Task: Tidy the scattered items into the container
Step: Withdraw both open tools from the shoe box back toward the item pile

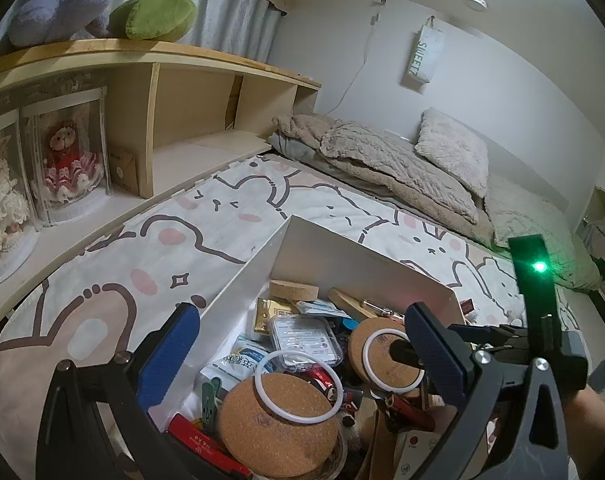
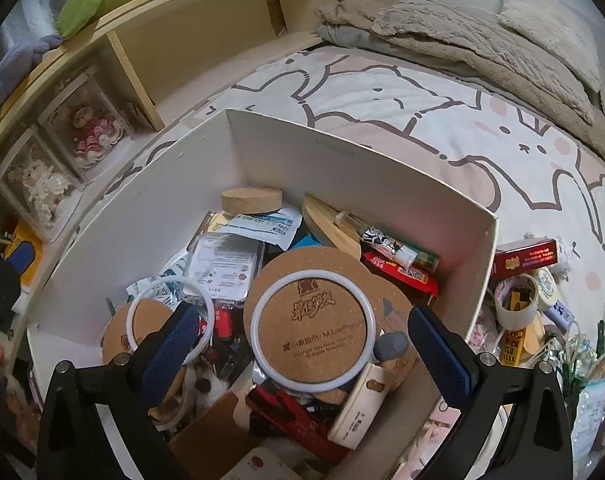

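White box (image 2: 150, 216); tan cork coasters (image 2: 312, 330), white rings; pink-and-white bunny-print sheet (image 2: 402, 112); blue-padded fingers (image 2: 446, 354).

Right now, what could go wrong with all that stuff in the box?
The white box is heaped; another item might slide off the cork coaster on top. The tape roll and red packet outside could be forgotten. Both open grippers, left gripper and right gripper, hover close and might collide.

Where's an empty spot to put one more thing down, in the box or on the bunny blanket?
The white box is crowded: cork coasters, packets and a red pack cover its floor. Bare room is on the bunny blanket, between the box's far wall and the fluffy bedding. Right of the box, tape rolls clutter the blanket.
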